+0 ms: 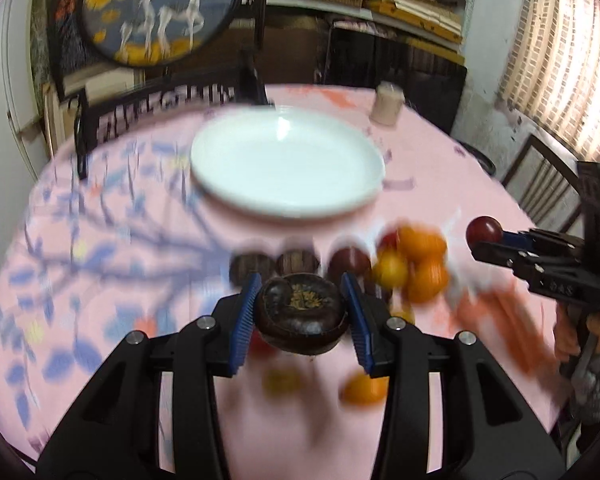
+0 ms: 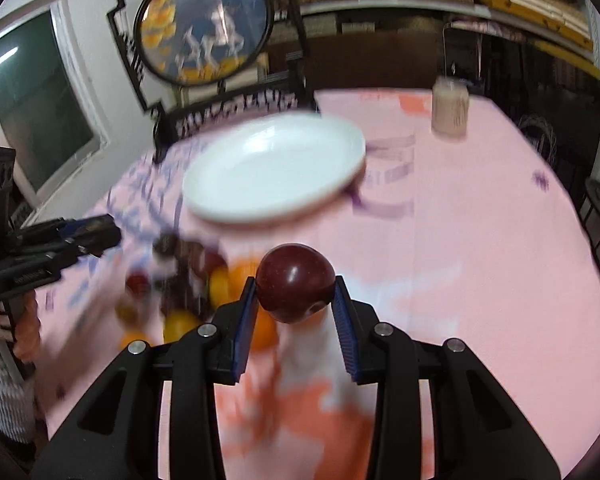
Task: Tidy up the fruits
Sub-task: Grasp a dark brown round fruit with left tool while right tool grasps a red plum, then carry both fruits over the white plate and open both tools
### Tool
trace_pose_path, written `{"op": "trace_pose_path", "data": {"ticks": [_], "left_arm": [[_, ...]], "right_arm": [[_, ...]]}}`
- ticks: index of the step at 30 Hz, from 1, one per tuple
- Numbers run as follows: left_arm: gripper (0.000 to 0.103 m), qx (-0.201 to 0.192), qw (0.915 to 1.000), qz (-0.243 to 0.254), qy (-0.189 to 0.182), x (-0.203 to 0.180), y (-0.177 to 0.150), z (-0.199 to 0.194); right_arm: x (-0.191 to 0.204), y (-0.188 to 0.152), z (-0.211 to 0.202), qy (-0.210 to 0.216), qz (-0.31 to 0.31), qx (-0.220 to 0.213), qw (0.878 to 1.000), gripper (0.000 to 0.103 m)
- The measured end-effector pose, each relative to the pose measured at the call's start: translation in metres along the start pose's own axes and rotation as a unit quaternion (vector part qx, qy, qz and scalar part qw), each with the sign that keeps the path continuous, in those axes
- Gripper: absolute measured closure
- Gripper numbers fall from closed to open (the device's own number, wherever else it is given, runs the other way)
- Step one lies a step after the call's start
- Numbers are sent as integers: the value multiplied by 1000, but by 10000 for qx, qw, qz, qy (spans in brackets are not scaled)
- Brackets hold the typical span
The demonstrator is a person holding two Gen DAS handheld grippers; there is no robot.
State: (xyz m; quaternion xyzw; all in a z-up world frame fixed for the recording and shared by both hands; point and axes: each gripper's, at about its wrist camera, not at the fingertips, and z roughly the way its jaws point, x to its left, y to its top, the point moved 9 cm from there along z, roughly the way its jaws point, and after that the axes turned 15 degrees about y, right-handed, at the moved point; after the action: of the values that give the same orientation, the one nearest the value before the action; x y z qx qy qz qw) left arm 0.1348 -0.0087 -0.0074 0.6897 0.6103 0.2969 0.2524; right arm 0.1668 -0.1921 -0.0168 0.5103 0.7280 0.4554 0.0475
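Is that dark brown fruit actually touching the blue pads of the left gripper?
Touching. In the left wrist view both blue pads press against the sides of the dark brown fruit, which hangs above the tablecloth with no gap.

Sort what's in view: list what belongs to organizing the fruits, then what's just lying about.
Job: dark brown fruit in the left tongs; red fruit in the right tongs; loose fruit pile; white plate.

Lying about: pale jar, round deer picture.
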Motion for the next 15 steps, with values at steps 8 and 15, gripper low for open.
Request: {"op": "trace_pose_path", "data": {"ticks": [8, 15], "left_arm": [[60, 272, 9988, -247, 329, -8, 68, 93], [38, 480, 9976, -456, 197, 4, 62, 128]], "right_arm": [[-20, 54, 97, -59, 210, 175, 9996, 66], [-28, 47, 125, -226, -11, 485, 9986, 54]]}}
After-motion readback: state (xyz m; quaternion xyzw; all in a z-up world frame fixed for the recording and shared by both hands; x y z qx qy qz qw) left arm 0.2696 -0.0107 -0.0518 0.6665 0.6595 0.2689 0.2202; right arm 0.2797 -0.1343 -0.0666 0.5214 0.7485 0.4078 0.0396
